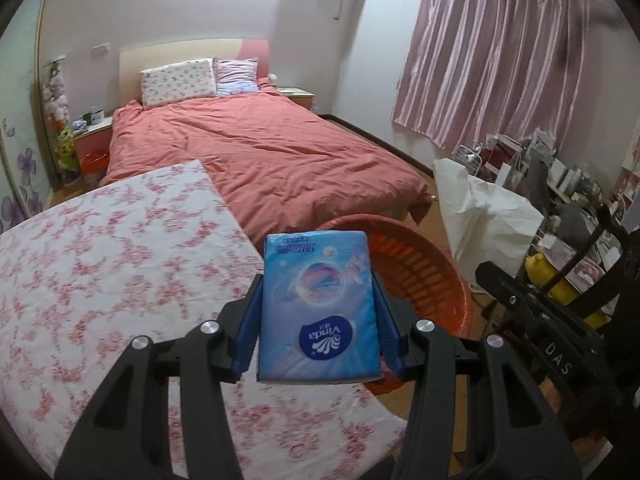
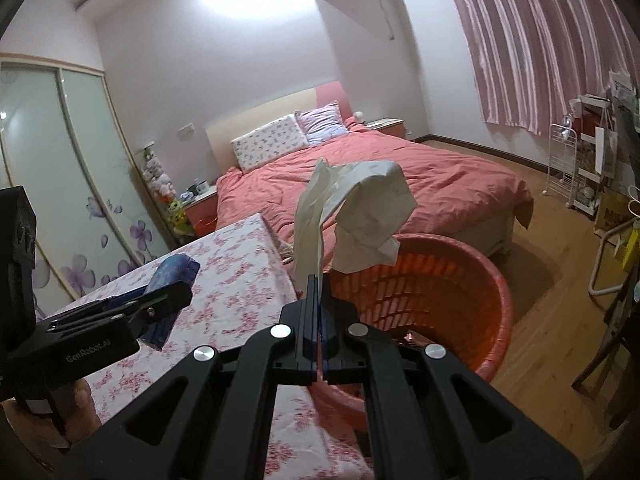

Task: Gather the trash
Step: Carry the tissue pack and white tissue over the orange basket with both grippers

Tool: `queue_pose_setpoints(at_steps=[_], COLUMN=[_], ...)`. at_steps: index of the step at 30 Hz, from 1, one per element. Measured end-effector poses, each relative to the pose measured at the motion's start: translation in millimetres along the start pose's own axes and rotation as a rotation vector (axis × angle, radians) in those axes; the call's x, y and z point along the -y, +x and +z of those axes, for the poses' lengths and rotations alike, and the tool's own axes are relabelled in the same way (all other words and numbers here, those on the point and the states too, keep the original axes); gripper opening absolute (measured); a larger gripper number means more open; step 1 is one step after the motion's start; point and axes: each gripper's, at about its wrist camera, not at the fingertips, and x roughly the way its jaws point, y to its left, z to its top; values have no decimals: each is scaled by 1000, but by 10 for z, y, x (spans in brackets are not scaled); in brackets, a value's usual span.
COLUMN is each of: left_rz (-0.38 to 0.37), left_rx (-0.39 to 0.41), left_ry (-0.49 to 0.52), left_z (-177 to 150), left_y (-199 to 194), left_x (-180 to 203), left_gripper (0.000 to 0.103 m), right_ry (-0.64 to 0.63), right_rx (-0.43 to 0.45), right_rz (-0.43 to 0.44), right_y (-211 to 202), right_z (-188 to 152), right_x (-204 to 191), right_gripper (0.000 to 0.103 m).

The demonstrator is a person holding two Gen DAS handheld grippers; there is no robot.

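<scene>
My left gripper (image 1: 318,292) is shut on a blue Vinda tissue pack (image 1: 318,308) and holds it above the right edge of the floral table (image 1: 100,264), close to the orange basket (image 1: 424,276). The left gripper (image 2: 160,300) and its pack (image 2: 172,276) also show in the right wrist view. My right gripper (image 2: 318,280) is shut on a crumpled white tissue (image 2: 360,212) that stands up and droops over the near rim of the orange basket (image 2: 460,300).
A bed with a red duvet (image 1: 260,148) lies behind the table. A white paper bag (image 1: 488,208) and cluttered shelves (image 1: 560,184) stand at the right. A wardrobe with sliding doors (image 2: 60,160) is at the left. Wooden floor (image 2: 552,300) surrounds the basket.
</scene>
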Motion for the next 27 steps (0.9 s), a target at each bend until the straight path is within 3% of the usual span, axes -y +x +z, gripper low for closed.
queue_pose_setpoints(at_steps=[9,27], left_rz=[1,-70], left_rx=[-20,-88], left_ry=[26,14], left_z=[17,-1], left_y=[257,805], left_x=[204,400], left_gripper=[50,51], right_ry=[28,54], right_rx=[3,-16], right_rz=[-30,-39], right_y=[-10,198], right_z=[-34,-30], right_x=[182,412], right_gripper=[1,1])
